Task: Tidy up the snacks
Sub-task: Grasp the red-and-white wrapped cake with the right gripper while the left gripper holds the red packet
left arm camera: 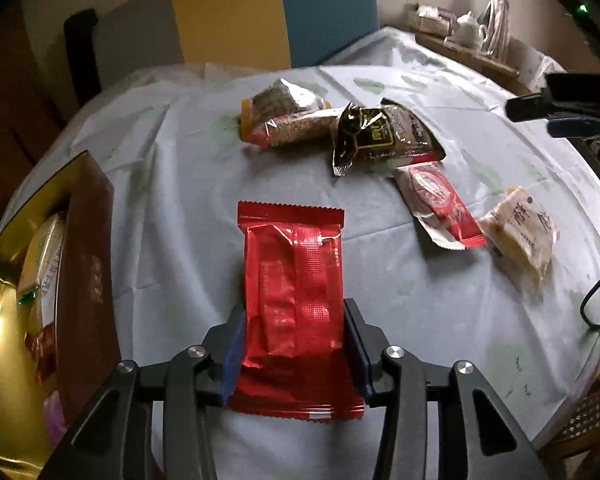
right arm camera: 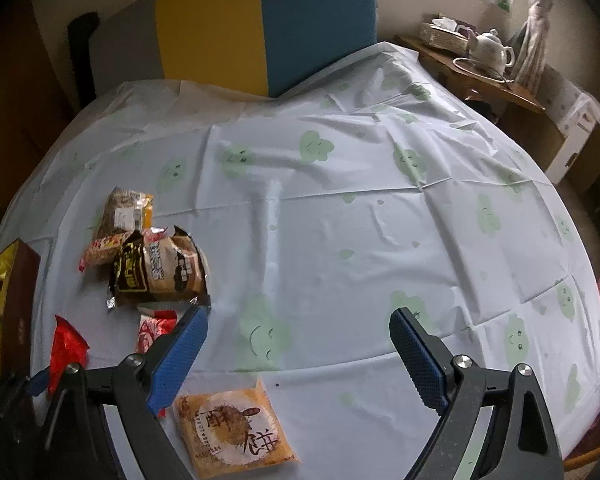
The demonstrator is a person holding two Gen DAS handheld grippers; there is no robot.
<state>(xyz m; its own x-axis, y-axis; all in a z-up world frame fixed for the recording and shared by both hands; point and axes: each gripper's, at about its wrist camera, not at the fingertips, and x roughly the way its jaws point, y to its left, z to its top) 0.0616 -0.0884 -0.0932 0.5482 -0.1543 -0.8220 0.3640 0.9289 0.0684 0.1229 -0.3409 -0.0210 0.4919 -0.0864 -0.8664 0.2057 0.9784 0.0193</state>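
Red foil snack packet [left arm camera: 294, 308] pinched in the left tool [left arm camera: 294, 344]; right tool [right arm camera: 300, 354] spread wide above the tablecloth [right arm camera: 340, 220].

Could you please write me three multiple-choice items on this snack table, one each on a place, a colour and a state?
1. Where is the gold-lined box in the left wrist view?
A. left of the held packet
B. far right edge
C. on the side table by the teapot

2. What colour is the packet in the left gripper?
A. green
B. red
C. white

3. How do the jaws of the right gripper stand?
A. shut on a packet
B. shut on nothing
C. open, holding nothing

Answers: 1 A, the box lies at the left edge beside the packet. 2 B, its foil is plainly red. 3 C, bare tablecloth shows between the spread blue pads.
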